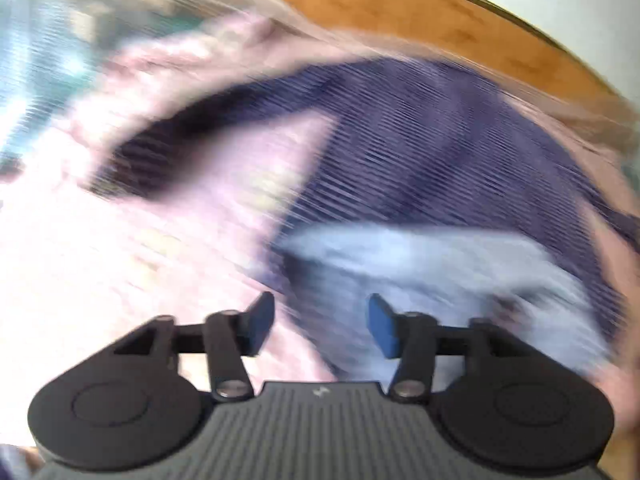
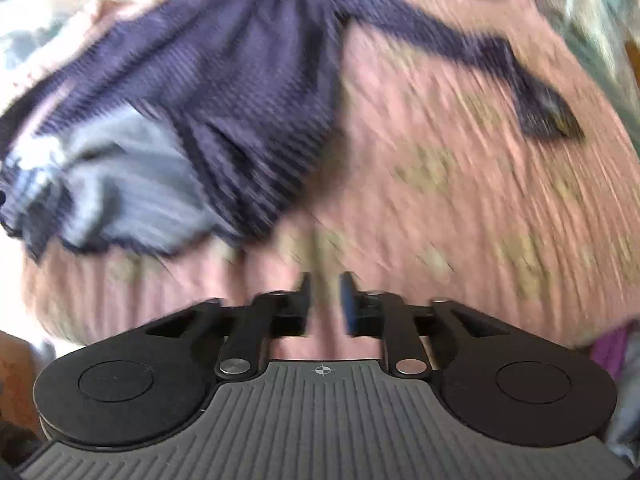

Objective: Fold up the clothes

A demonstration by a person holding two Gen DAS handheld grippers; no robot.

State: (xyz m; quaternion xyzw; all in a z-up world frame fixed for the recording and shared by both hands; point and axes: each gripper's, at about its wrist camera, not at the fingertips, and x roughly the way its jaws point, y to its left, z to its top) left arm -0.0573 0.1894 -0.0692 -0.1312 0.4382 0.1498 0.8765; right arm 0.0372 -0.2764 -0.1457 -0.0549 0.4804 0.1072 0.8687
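A dark navy ribbed garment (image 1: 440,140) lies crumpled on a pink bed cover (image 1: 120,260), and both views are heavily blurred. Its pale grey inner side (image 1: 420,264) shows near my left gripper (image 1: 322,320), which hovers above it, open, with nothing between its blue pads. In the right wrist view the garment (image 2: 240,80) fills the upper left, the grey part (image 2: 132,168) at its left end. One sleeve (image 2: 540,108) trails off to the right. My right gripper (image 2: 326,300) is over bare pink cover (image 2: 440,200), in front of the garment, narrowly open and holding nothing.
A wooden board (image 1: 400,12) and a white wall run behind the bed. Pale crumpled cloth (image 2: 32,20) lies at the far left. Something purple (image 2: 612,344) shows at the right edge of the cover.
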